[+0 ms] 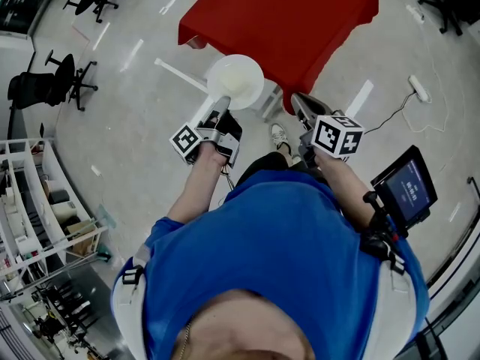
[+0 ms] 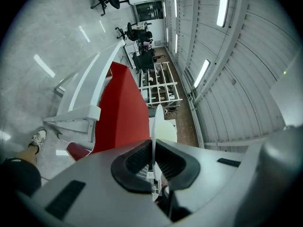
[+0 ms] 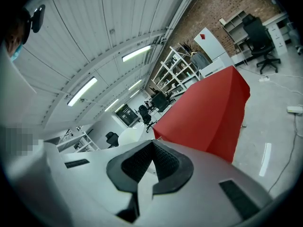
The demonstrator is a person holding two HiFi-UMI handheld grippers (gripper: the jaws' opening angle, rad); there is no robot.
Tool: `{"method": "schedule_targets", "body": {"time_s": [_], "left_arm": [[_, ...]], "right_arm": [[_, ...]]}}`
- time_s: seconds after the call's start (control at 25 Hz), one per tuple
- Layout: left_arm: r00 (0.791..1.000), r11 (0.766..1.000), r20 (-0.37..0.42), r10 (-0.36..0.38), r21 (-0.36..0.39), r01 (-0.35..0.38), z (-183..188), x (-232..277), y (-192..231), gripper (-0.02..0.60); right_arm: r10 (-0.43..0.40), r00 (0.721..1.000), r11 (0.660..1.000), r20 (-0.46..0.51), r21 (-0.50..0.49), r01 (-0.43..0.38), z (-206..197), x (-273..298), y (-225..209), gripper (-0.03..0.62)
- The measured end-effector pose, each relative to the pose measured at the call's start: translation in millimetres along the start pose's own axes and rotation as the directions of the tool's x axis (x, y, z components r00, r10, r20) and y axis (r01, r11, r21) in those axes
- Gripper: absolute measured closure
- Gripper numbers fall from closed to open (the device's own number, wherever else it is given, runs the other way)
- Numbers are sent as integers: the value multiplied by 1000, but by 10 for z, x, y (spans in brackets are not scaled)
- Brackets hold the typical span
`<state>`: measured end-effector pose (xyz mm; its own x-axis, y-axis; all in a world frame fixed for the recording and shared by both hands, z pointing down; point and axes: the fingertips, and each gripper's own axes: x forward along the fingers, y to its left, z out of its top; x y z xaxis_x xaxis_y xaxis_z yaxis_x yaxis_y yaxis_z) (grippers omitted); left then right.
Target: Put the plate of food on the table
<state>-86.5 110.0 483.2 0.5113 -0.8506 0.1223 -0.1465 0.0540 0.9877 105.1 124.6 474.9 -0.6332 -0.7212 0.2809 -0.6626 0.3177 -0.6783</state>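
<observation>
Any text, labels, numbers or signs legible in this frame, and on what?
Screen by the person's right arm: glowing lines, too small to read.
Left marker cube and right marker cube: square black-and-white patterns only, no words.
Nothing else carries legible text.

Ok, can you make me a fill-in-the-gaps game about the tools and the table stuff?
The left tool is shut on the rim of a white ___. The tablecloth in front of the person is coloured ___. The right tool is shut and holds ___.
Missing words: plate, red, nothing.
</observation>
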Motion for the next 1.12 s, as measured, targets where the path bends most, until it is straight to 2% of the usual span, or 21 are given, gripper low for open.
{"method": "schedule_targets", "body": {"time_s": [0.28,0.44,0.76,1.0,1.12], "left_arm": [[1000,1000,-9,18,4,-18,410,709,44,560],[1000,1000,-5,25,-2,-25,517,918,99,560],[1000,1000,1,14,-11,-14,545,958,78,560],[1000,1000,18,19,-21,-19,841,1151,71,560],[999,1000,31,18,-23,-17,843,1191,118,560]], "right_arm": [[-16,1000,1000,-10,-7,16,478,534,-283,592],[-17,1000,1000,-7,-16,17,626,706,-388,592],[-17,1000,1000,-21,-17,16,641,783,-396,592],[-21,999,1000,-33,-20,20,817,1105,-392,592],[-18,999,1000,-47,-22,17,796,1148,-444,592]]}}
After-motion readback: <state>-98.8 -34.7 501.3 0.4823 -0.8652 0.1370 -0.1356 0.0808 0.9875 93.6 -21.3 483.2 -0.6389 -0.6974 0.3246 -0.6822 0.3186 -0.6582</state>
